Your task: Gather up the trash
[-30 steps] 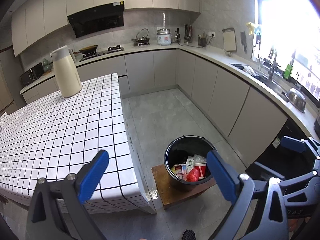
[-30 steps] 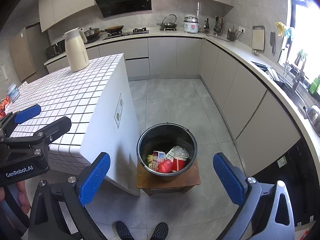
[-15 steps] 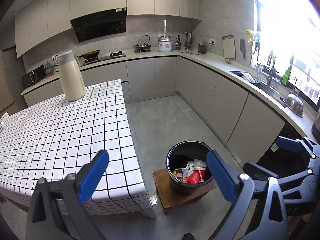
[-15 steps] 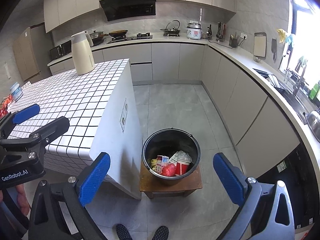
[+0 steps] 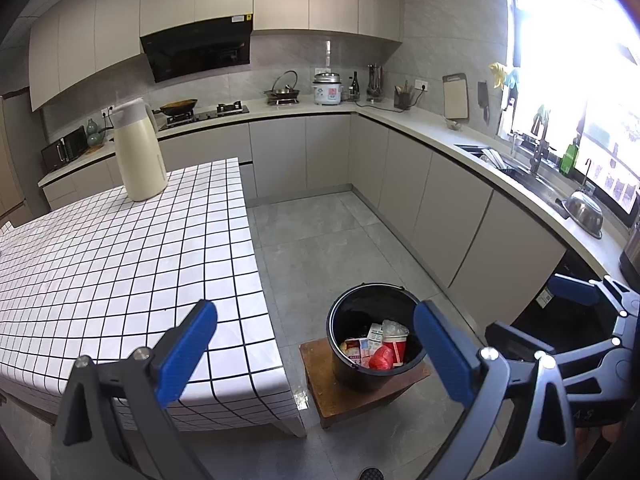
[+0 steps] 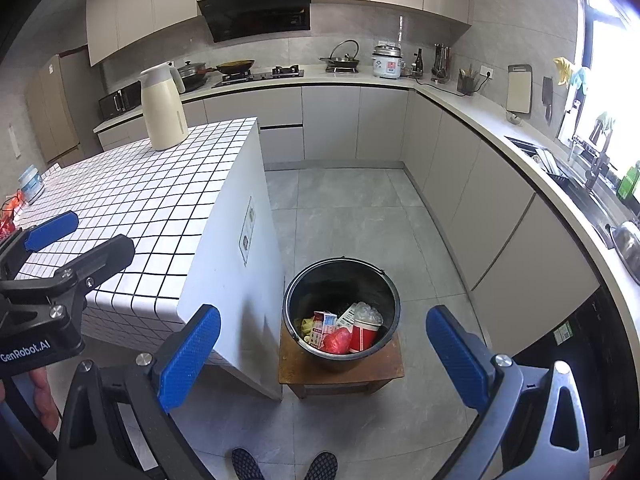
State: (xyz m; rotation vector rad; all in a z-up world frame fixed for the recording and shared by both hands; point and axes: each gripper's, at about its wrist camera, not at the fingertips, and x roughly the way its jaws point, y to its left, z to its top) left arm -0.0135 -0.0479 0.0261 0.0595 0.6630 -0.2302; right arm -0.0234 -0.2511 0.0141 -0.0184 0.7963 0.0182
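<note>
A black bucket (image 5: 340, 322) stands on a low wooden stool (image 5: 344, 394) beside the tiled island. It holds trash: a red bag (image 5: 381, 357), a red paper cup (image 5: 396, 344) and small cartons (image 5: 366, 350). The bucket also shows in the right wrist view (image 6: 340, 276), with the trash (image 6: 340, 332) inside. My left gripper (image 5: 316, 352) is open and empty, high above the island's corner. My right gripper (image 6: 322, 352) is open and empty, above the bucket. Each gripper shows in the other's view, the right one (image 5: 580, 300) and the left one (image 6: 52, 232).
A white tiled island (image 5: 120, 248) carries a cream thermos jug (image 5: 138, 148). A small tub (image 6: 31, 180) and a red wrapper (image 6: 6, 220) lie at its far left. Counters with a stove (image 6: 260, 74), rice cooker (image 6: 386, 62) and sink (image 5: 508, 160) line the walls. The person's feet (image 6: 284, 464) stand below.
Both grippers have risen and drawn back, so the bucket looks smaller and farther. Both stay open and empty.
</note>
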